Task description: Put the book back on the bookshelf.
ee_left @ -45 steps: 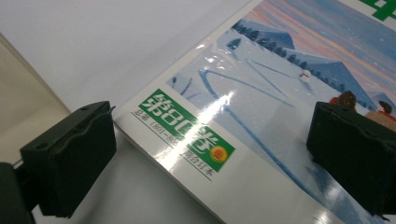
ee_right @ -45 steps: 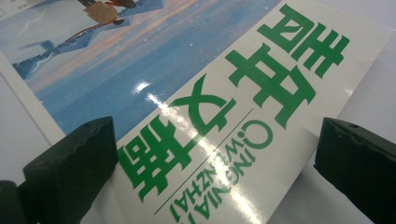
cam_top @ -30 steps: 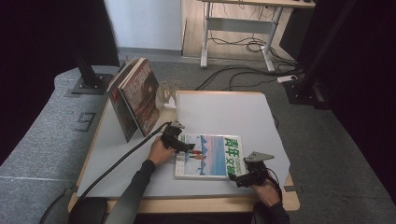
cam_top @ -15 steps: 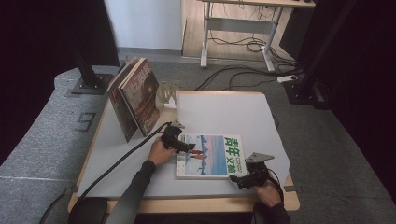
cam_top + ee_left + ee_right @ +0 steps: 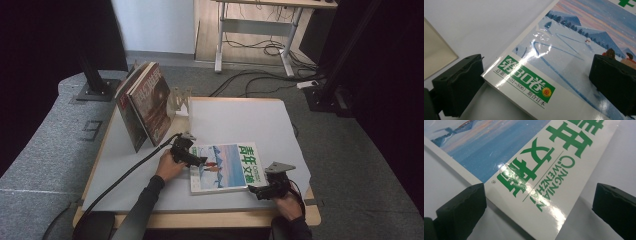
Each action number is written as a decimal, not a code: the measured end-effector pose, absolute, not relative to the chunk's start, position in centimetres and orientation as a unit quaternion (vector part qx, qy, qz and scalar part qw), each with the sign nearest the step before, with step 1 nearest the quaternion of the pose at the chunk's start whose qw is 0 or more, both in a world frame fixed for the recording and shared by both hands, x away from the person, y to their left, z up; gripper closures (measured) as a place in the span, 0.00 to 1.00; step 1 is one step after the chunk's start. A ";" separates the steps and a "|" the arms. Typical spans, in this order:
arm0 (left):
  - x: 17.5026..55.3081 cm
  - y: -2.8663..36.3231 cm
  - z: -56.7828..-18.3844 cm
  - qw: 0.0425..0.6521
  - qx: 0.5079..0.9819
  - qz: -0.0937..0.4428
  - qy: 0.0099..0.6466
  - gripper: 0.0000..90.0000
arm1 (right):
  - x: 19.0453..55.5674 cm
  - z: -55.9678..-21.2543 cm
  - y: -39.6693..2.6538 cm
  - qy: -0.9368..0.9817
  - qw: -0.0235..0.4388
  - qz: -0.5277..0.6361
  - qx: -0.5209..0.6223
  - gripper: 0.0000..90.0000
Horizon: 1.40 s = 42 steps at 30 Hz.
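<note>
High view: two books [image 5: 147, 107] stand leaning at the table's [image 5: 240, 120] left, well apart from the work. Next, the left gripper [image 5: 196, 161], jaws spread wide, sits over the left edge of the magazine [image 5: 227, 165], which lies flat near the front. At the magazine's near-right corner the right gripper [image 5: 254, 190] also gapes wide.

A recording lab or studio: a white-topped bench [image 5: 240, 120] stands on grey carpet between black curtains, with black stand bases [image 5: 97, 92] at the sides, loose cables [image 5: 260, 50] and a power strip [image 5: 312, 84] on the floor, and a height-adjustable desk [image 5: 260, 25] behind.
</note>
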<state>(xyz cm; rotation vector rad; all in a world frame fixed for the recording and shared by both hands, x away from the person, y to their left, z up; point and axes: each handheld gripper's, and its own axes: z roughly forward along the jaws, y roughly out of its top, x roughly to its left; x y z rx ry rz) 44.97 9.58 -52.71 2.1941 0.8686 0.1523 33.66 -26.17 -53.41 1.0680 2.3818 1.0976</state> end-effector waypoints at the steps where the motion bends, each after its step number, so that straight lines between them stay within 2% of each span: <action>1: 44.9 9.6 -52.7 0.378 0.859 0.059 0.340 0.00 | 33.7 -53.4 -26.3 0.831 0.156 0.383 0.373 0.00; 16: 42.9 10.4 -52.6 0.371 0.859 0.057 0.348 0.00 | 35.2 -53.5 -27.5 0.819 0.161 0.382 0.397 0.00; 42: 39.1 11.3 -52.4 0.361 0.874 0.036 0.323 0.00 | 38.7 -53.4 -28.3 0.794 0.187 0.369 0.446 0.00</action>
